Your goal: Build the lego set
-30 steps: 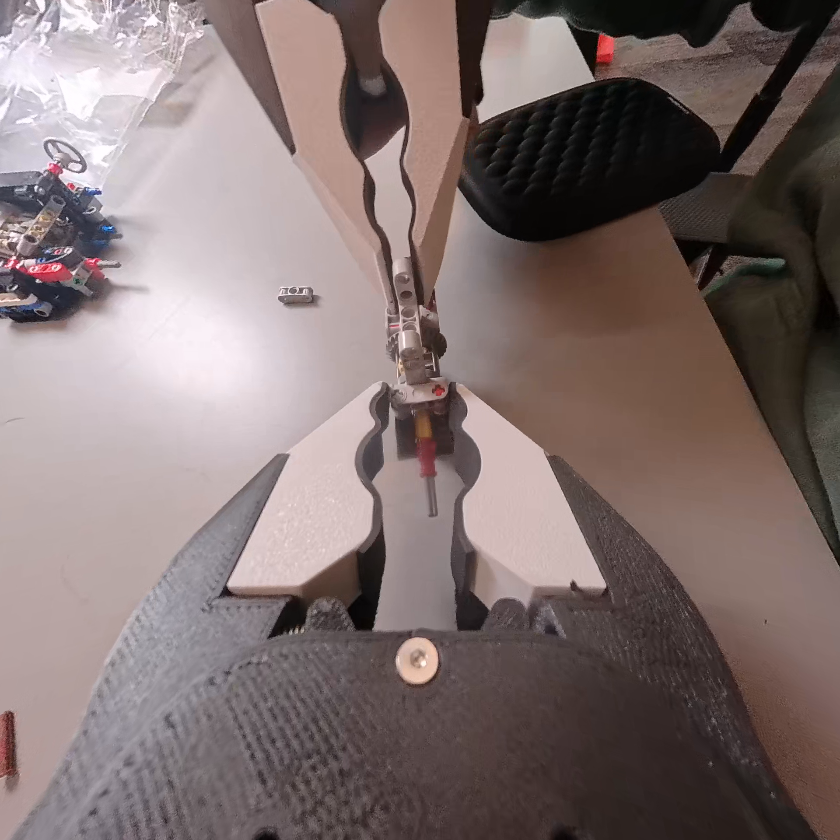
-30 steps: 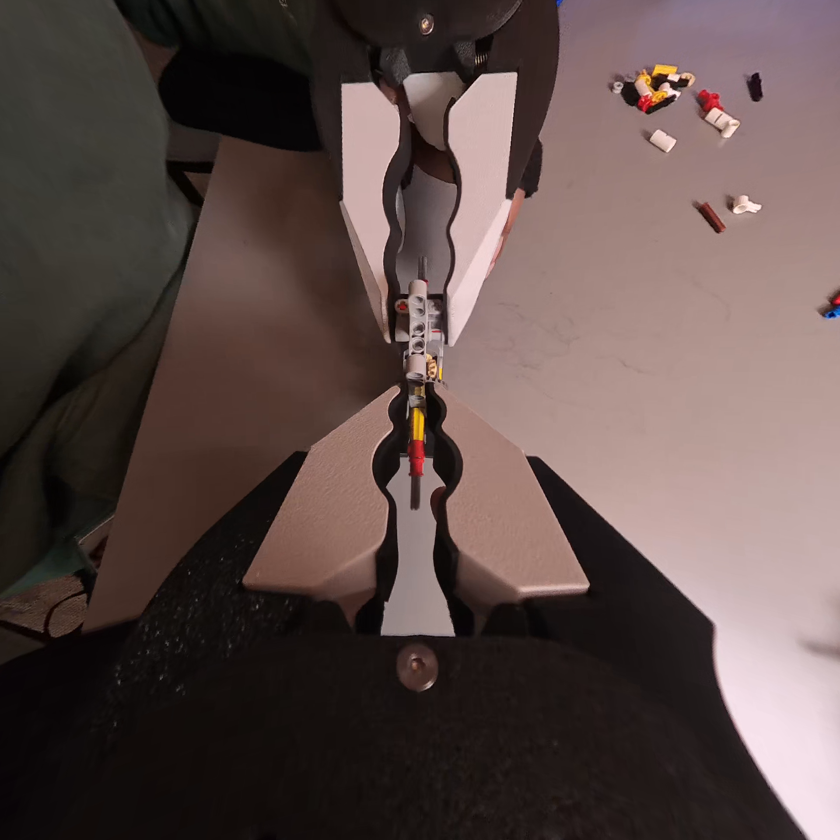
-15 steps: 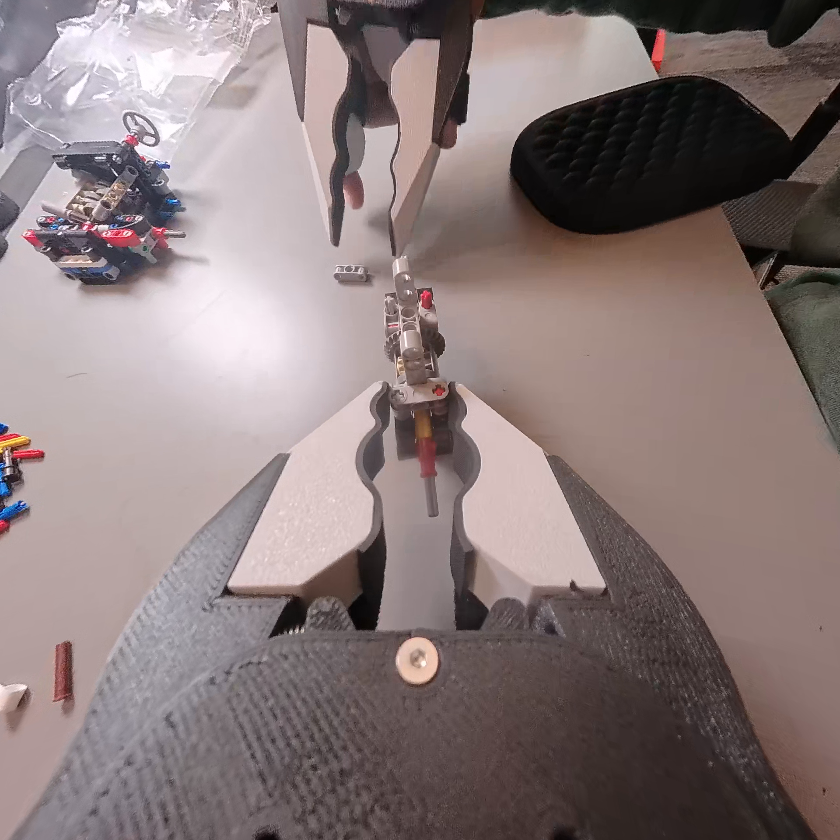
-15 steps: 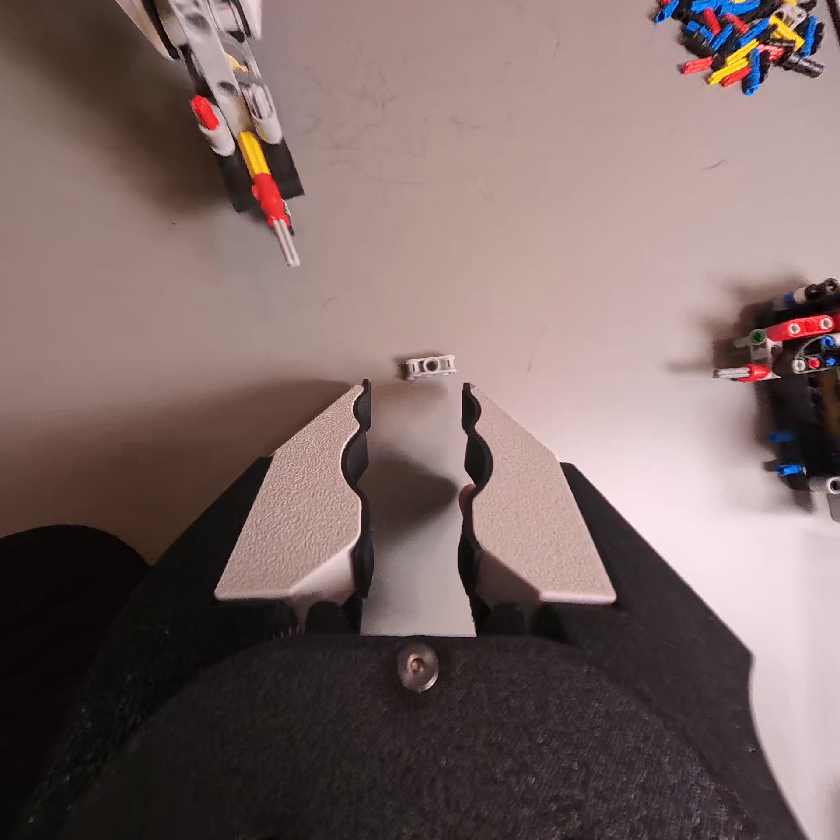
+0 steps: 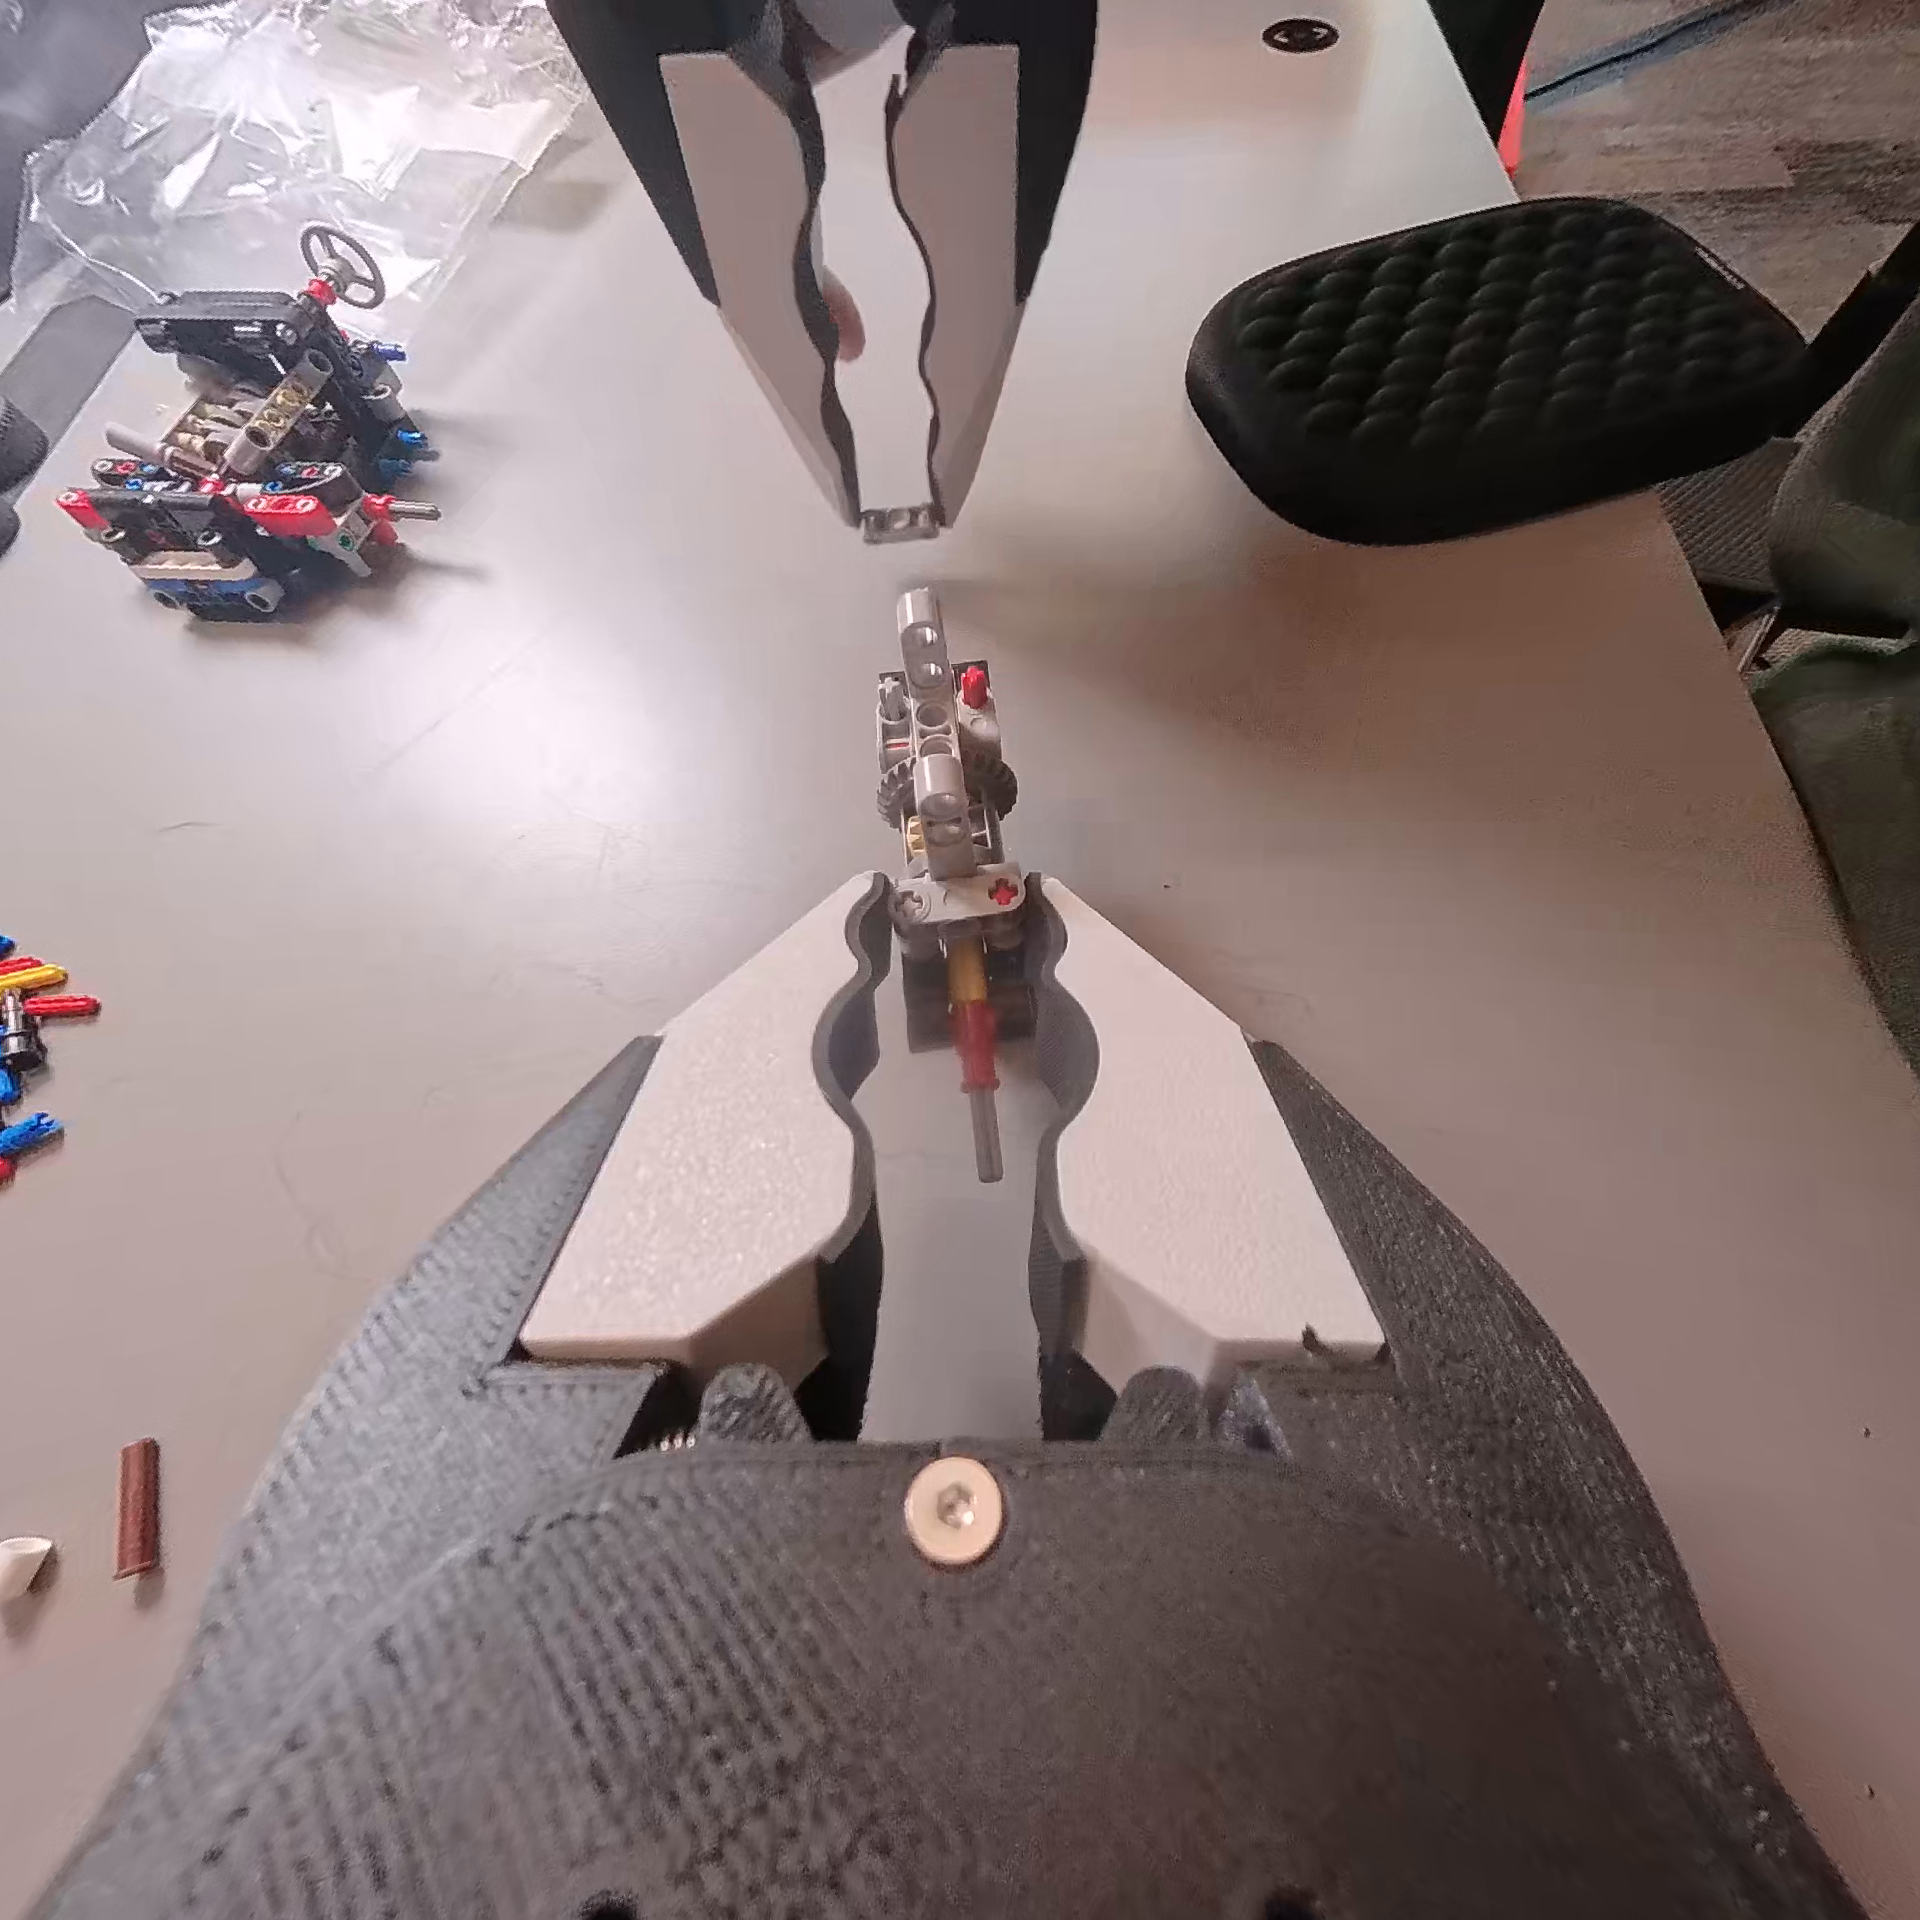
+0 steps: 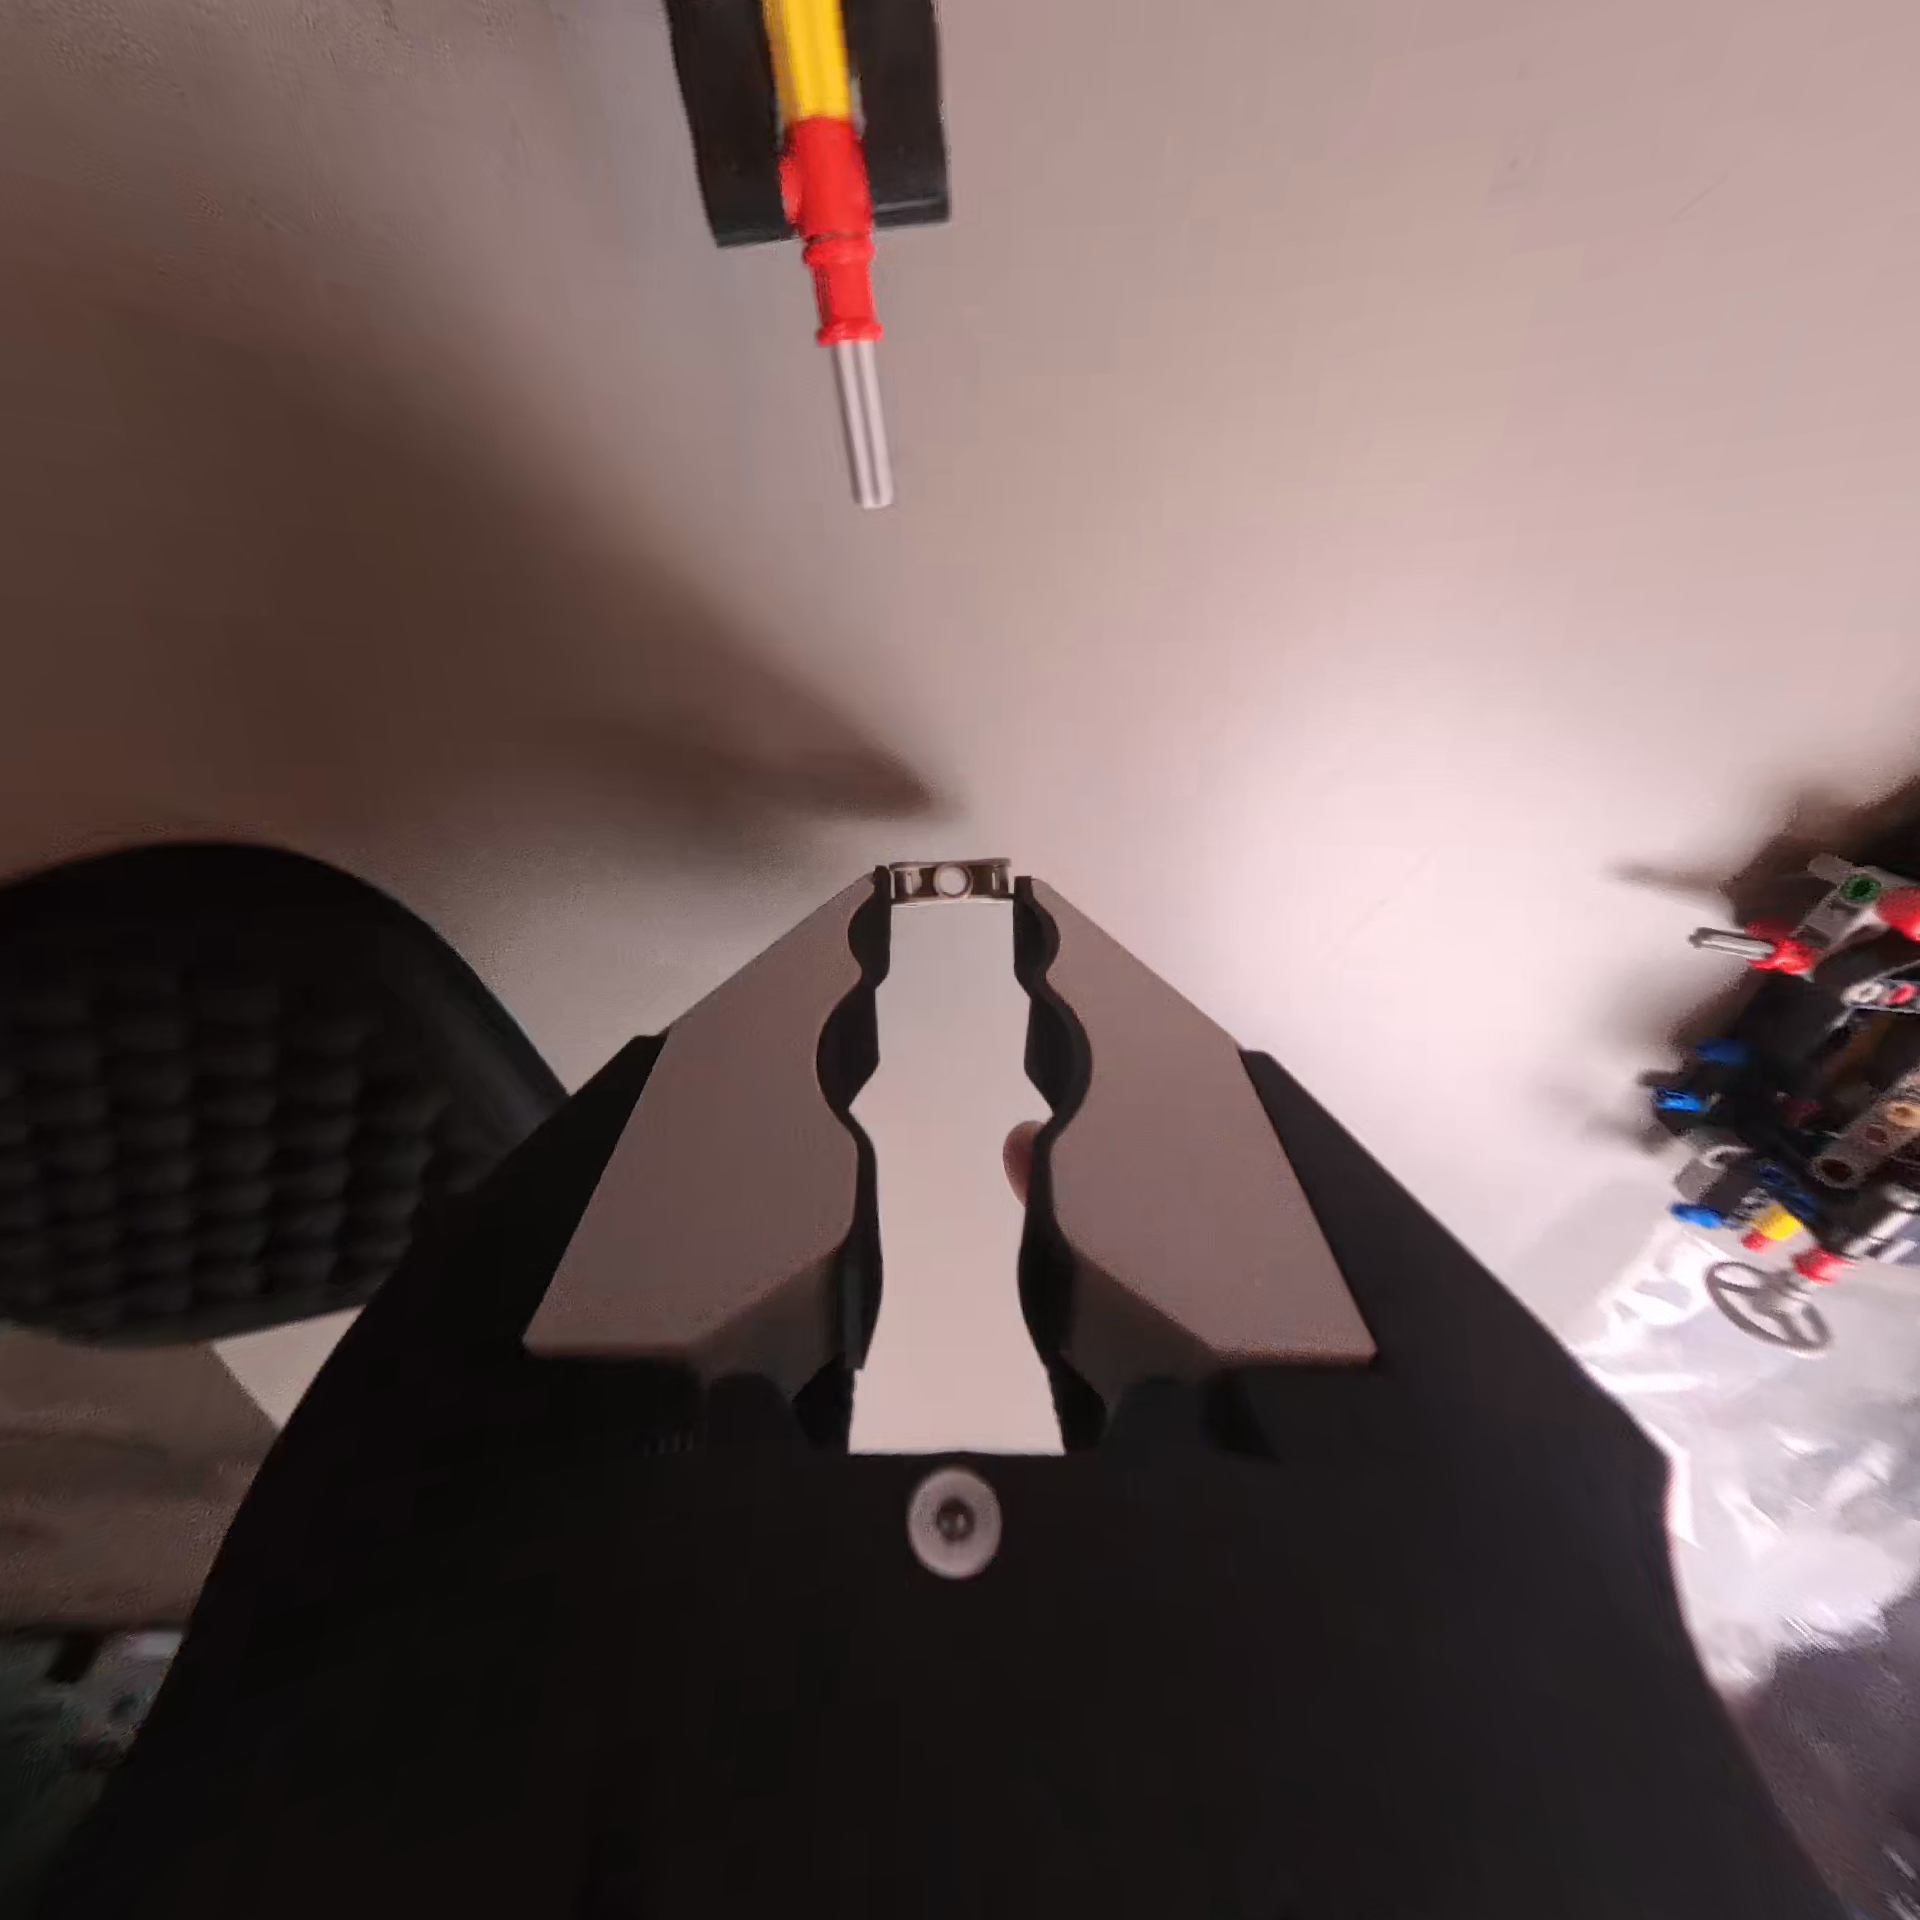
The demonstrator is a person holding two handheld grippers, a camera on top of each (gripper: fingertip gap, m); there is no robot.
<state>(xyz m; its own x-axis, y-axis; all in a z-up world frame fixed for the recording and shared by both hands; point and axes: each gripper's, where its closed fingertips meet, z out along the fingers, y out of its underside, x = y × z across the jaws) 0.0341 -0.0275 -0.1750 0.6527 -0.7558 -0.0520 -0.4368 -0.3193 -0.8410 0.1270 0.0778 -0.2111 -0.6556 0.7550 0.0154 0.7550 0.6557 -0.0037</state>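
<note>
My left gripper (image 5: pixel 956 906) is shut on a small brick assembly (image 5: pixel 940 769) of grey beams, dark gears and a black block. A yellow and red axle with a grey tip runs back between the fingers. The assembly's far end points at my right gripper (image 5: pixel 902 516), which faces it. In the right wrist view, my right gripper (image 6: pixel 951 891) is shut on a small grey connector piece (image 6: pixel 948 881), held crosswise at the fingertips. The piece also shows in the left wrist view (image 5: pixel 900 523). The assembly's axle end (image 6: pixel 842 239) hangs at the top of the right wrist view.
A partly built brick vehicle (image 5: pixel 249 457) with a steering wheel stands at the left beside a clear plastic bag (image 5: pixel 281 135). Loose coloured pins (image 5: pixel 31 1018), a brown piece (image 5: pixel 137 1507) and a white piece (image 5: pixel 21 1564) lie at the left edge. A black chair armrest pad (image 5: pixel 1486 353) overlaps the table's right edge. The grippers' ends are close to 15 cm from one another.
A second ago both grippers held the assembly. My right gripper let go, opened, moved to the small grey piece on the table and closed on it. My left gripper kept its hold.
</note>
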